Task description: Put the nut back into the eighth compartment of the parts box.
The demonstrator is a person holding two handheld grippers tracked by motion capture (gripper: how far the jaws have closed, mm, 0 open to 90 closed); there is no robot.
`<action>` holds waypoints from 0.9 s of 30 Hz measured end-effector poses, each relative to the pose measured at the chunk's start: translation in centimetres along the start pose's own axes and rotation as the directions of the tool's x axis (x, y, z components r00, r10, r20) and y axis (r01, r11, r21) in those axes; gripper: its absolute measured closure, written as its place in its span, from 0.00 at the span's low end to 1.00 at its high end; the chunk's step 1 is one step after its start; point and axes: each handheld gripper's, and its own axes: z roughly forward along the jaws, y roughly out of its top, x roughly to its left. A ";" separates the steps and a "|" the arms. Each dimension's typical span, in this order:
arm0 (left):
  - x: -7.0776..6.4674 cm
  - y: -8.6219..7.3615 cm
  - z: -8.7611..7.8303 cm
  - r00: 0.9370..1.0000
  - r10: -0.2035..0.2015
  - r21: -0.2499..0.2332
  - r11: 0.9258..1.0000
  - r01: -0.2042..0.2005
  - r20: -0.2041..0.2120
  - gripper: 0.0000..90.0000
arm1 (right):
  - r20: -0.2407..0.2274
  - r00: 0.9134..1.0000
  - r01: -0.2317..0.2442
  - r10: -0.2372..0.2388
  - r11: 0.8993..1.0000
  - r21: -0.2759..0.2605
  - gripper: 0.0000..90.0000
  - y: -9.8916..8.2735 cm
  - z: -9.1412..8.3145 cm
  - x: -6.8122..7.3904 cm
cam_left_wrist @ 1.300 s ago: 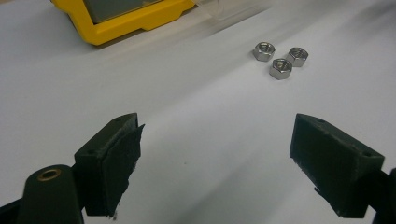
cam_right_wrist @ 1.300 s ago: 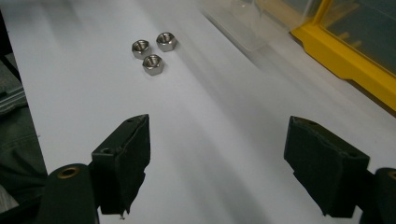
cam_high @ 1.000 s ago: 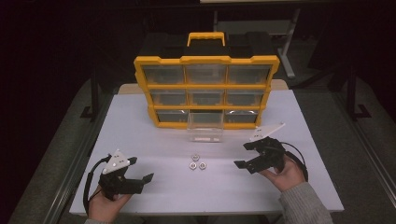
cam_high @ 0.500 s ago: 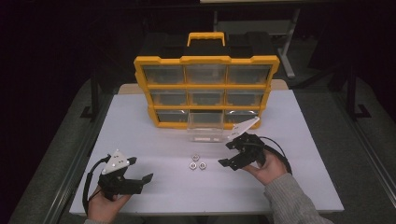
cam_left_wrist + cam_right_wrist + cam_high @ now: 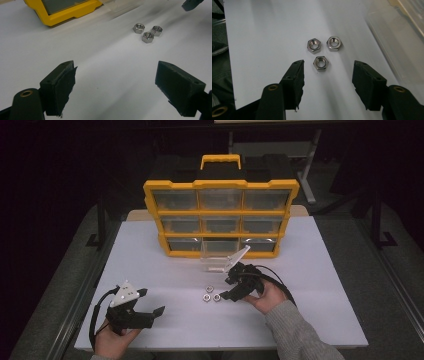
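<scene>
A: So, three hex nuts [image 5: 210,294] lie in a tight cluster on the bare white table [image 5: 320,285], roughly mid-table, in front of the yellow organizer [image 5: 221,215]. None touches a jaw.

B: Right gripper [image 5: 230,288]?

A: Just beside them on their right. In the right gripper view the nearest nut [image 5: 321,63] sits just ahead of the gap between the jaws, the other two beyond it. Jaws have just been closing, now half spread, nothing pinched, pads clear of the metal.

B: Room around the nuts?

A: Open tabletop to their left and toward the person. Behind them, a clear drawer [image 5: 216,255] is pulled out from the organizer's bottom row, its front edge near the right gripper.

B: Left gripper [image 5: 151,303]?

A: Well apart, near the table's front-left edge. Jaws spread wide, empty; in the left gripper view only white surface lies between them, nuts far ahead.

B: Table edges?

A: Nuts well inside all of them.
</scene>
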 end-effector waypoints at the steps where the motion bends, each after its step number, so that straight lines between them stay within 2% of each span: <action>1: 0.0 0.0 0.0 1.000 0.001 0.000 1.000 -0.001 0.000 0.17 | -0.004 1.000 0.004 -0.004 1.000 0.001 0.48 0.1 0.2 0.0; 2: 0.0 0.0 0.0 1.000 0.000 0.002 1.000 0.000 -0.001 0.17 | -0.007 1.000 -0.007 0.007 1.000 0.012 0.49 0.3 0.5 0.1; 3: 0.0 0.0 0.0 1.000 -0.009 -0.004 1.000 0.009 0.000 0.17 | -0.006 1.000 0.004 -0.004 1.000 0.016 0.50 0.4 0.8 0.0; 10: 0.0 0.0 -0.1 1.000 -0.001 0.001 1.000 0.001 -0.001 0.17 | -0.012 1.000 0.015 -0.014 0.999 0.052 0.54 0.9 2.4 0.0; 13: -0.1 0.0 -0.1 1.000 -0.003 -0.009 1.000 0.003 -0.001 0.17 | -0.026 1.000 -0.005 0.007 0.997 0.077 0.57 1.0 3.5 -0.1; 16: -0.1 0.1 -0.1 1.000 -0.005 -0.018 1.000 0.005 -0.001 0.17 | -0.029 1.000 -0.005 0.007 0.996 0.090 0.60 1.1 4.2 -0.1; 20: -0.1 0.0 -0.1 1.000 -0.005 -0.015 1.000 0.005 0.000 0.17 | -0.026 1.000 -0.005 0.008 0.995 0.105 0.62 1.1 4.8 0.1; 27: -0.1 0.0 -0.1 1.000 -0.002 -0.017 1.000 0.002 -0.003 0.18 | -0.014 1.000 0.012 -0.010 0.991 0.132 0.72 1.1 5.4 0.3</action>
